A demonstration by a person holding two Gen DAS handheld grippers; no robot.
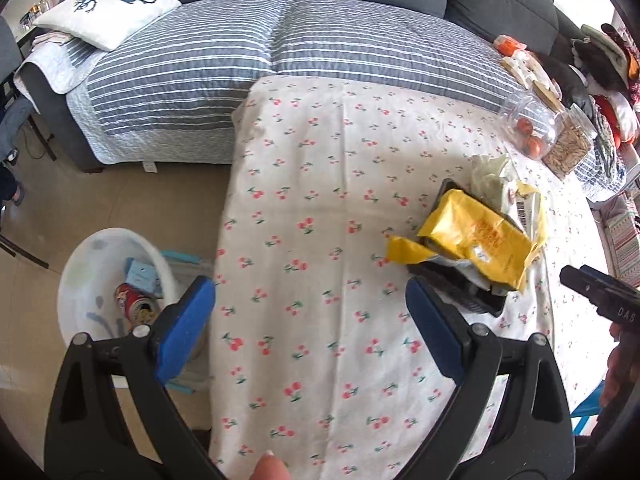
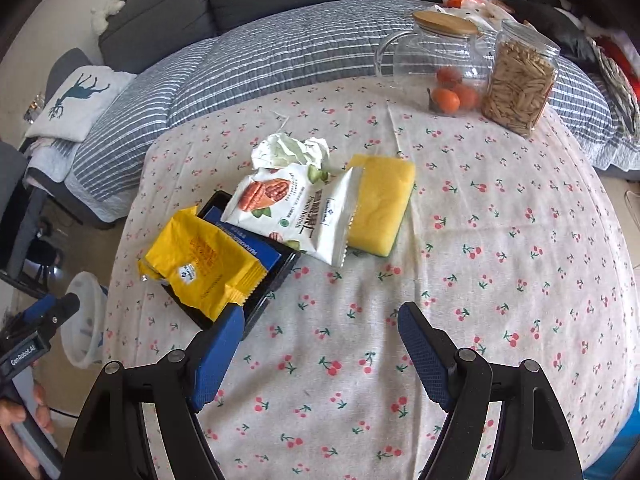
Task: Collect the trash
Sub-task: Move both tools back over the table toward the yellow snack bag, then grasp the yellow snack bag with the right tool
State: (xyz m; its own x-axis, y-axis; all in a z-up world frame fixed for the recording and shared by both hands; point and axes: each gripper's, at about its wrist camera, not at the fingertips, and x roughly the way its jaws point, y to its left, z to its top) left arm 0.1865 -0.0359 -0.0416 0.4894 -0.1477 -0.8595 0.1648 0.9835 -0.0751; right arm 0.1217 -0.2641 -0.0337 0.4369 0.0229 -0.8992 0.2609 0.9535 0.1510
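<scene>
A yellow snack wrapper (image 2: 208, 264) lies on a black tray (image 2: 264, 304) with a blue box (image 2: 256, 246) on the cherry-print tablecloth. A white pecan packet (image 2: 288, 210), crumpled white paper (image 2: 292, 150) and a yellow sponge (image 2: 380, 204) lie beside it. The wrapper also shows in the left wrist view (image 1: 476, 238). A white bin (image 1: 112, 280) on the floor left of the table holds a red can (image 1: 134, 302) and a blue box. My left gripper (image 1: 310, 312) is open and empty above the table's left edge. My right gripper (image 2: 320, 336) is open and empty, just in front of the tray.
A glass jug with orange fruits (image 2: 444, 68) and a jar of seeds (image 2: 520, 80) stand at the table's far right. A sofa with a striped cover (image 1: 248, 60) and a deer pillow (image 1: 108, 4) lies behind the table.
</scene>
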